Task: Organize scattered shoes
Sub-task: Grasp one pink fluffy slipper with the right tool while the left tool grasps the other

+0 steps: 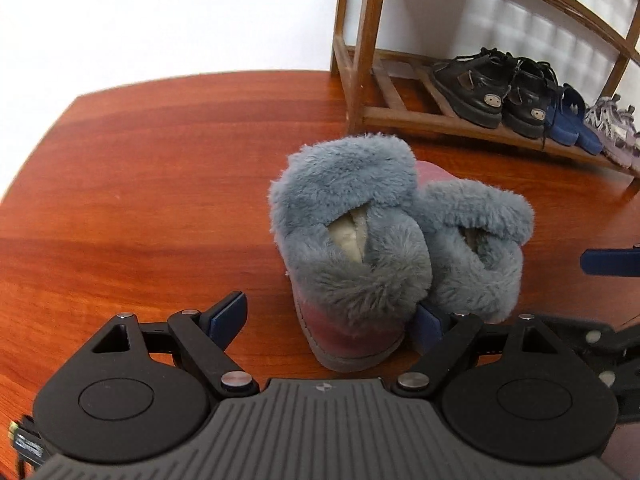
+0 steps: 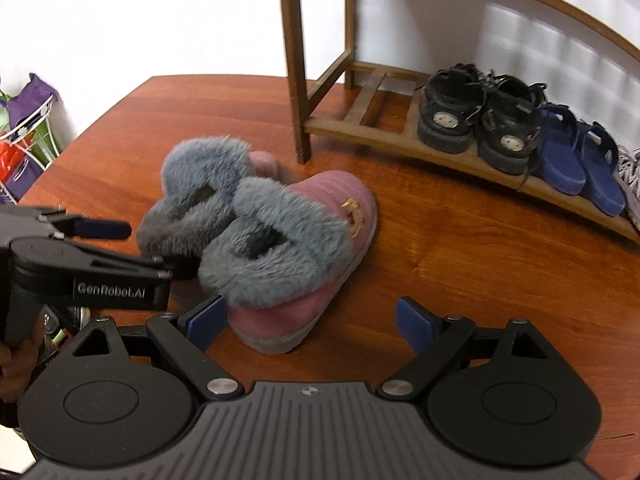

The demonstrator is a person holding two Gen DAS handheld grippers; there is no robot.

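Down in the left wrist view, the left gripper (image 1: 330,320) stood spread around the heel of the left slipper (image 1: 352,248), which leaned against its mate on the floor (image 1: 160,184) before the shoe rack (image 1: 440,124). A grip on fur alone could slip. Across in the right wrist view, the right gripper (image 2: 310,320) gaped at the right slipper (image 2: 296,248); lifting either might topple the other.

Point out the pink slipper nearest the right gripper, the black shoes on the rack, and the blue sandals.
pink slipper (image 2: 320,240), right wrist view, on its pink side.
black shoes (image 2: 448,120), right wrist view, left shoe's heel.
blue sandals (image 2: 560,160), right wrist view, left sandal's sole.
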